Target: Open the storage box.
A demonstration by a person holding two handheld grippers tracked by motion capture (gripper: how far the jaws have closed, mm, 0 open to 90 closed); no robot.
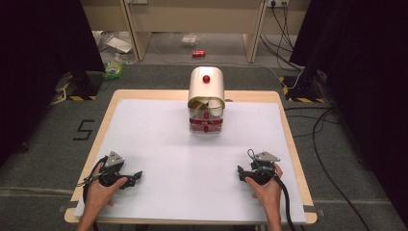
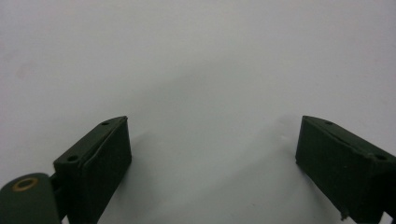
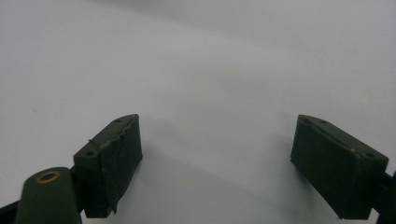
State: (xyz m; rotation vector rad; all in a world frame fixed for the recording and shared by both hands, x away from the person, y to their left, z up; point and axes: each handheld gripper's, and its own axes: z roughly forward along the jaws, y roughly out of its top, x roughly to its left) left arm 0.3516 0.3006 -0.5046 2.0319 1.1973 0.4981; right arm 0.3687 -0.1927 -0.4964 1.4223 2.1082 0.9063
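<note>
Well short of the cream bread-bin-style box on the counter, left tool and right tool rest wide, empty, work apparently unstarted.

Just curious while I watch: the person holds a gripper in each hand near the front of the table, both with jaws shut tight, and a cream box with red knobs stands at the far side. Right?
Not quite: the jaws are open, not shut. Both gripper views show the left gripper and right gripper with a wide gap and bare white table between the jaws. The rest holds: the cream box with red knobs stands at the far side.
</note>
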